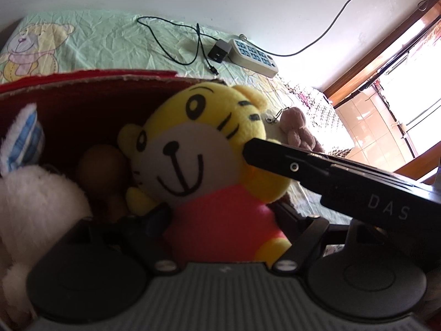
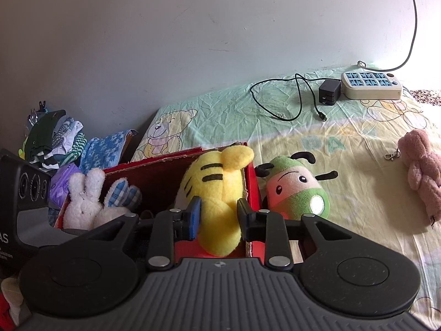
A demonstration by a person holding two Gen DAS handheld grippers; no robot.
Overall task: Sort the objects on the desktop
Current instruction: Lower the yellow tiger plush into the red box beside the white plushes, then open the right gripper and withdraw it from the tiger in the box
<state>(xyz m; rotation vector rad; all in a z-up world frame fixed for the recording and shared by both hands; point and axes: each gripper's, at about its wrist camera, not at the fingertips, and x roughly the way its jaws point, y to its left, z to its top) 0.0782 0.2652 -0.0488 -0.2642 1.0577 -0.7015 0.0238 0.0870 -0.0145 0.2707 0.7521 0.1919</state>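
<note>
You are clamping the right gripper onto the yellow tiger plush, which is sitting at the right end of the red box. The left gripper is straddling its body, released. Keep the squeeze on the plush's middle.

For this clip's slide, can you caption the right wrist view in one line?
Right gripper closing on a yellow tiger plush over the red box, beside a green bee plush.
</note>
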